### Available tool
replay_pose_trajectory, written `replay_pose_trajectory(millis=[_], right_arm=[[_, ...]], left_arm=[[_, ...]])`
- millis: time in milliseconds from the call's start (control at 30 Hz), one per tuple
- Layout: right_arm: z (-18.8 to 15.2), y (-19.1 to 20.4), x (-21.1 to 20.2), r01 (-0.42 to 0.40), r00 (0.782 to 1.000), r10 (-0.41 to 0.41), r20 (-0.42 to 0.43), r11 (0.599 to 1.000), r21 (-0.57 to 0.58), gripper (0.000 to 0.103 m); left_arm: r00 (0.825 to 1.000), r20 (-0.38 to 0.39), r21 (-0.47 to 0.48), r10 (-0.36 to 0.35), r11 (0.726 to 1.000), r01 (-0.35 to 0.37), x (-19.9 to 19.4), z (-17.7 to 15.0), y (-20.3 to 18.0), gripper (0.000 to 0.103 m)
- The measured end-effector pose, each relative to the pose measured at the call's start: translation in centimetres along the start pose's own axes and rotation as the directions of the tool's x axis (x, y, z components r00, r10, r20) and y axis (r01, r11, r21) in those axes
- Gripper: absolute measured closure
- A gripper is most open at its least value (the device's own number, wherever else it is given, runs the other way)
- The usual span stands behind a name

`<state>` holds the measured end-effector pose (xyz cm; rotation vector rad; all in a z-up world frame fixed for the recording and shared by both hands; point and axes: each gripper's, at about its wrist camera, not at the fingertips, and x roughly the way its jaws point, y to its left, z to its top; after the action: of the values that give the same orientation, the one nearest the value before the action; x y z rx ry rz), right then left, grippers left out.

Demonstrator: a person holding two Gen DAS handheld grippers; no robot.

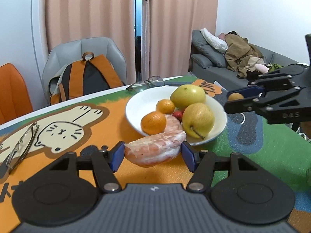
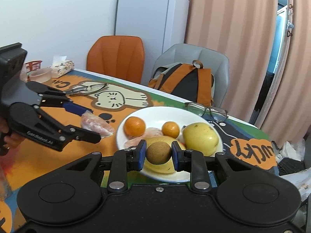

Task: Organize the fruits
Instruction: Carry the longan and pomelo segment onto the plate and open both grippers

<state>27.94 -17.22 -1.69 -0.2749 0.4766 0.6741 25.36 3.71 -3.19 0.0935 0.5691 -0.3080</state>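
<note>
Left wrist view: my left gripper has its fingers clamped on a plastic-wrapped pomelo segment, held clear of the tabletop just short of the white bowl. I judge this to be a carry toward the bowl, where the fruit is being gathered. The bowl already holds two oranges, two yellow pears, something small and red, and another wrapped segment. The right gripper comes in from the right with a small brown fruit.

Right wrist view: the right gripper's fingers are closed tight on that round brown fruit, poised above the bowl's near rim, probably for a drop among the pears. The left gripper holds its segment beside the bowl.
</note>
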Motion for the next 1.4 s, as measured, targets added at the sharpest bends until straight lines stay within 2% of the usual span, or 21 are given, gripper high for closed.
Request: replay_pose_trajectory(millis=[367,633,1133,1333,1400], right_arm=[[2.0,-2.0,4.1,0.031,0.999,-0.029,-0.023,0.996,0.084,0.077],[2.0,-1.7,6.0,0.039,0.998,-0.034,-0.059,0.995,0.088,0.077],[1.9,-1.8,5.1,0.042,0.998,-0.038,-0.045,0.995,0.088,0.075],[1.3,-1.8,3.8,0.030,0.999,-0.027,-0.036,0.996,0.083,0.068],[0.9,-1.6,3.3,0.022,0.999,-0.019,-0.036,0.997,0.077,0.057]], left_arm=[[1.000,0.012,0.013,-0.012,1.000,0.012,0.7,1.3,-1.1,0.041],[1.000,0.018,0.002,-0.014,1.000,0.014,1.0,1.8,-1.1,0.041],[1.000,0.027,-0.032,-0.013,0.999,0.013,1.9,3.0,-0.6,0.041],[0.999,0.031,-0.035,-0.006,0.999,0.007,2.5,3.8,-0.5,0.041],[1.000,0.029,-0.037,-0.005,0.999,0.006,2.9,4.1,-0.4,0.041]])
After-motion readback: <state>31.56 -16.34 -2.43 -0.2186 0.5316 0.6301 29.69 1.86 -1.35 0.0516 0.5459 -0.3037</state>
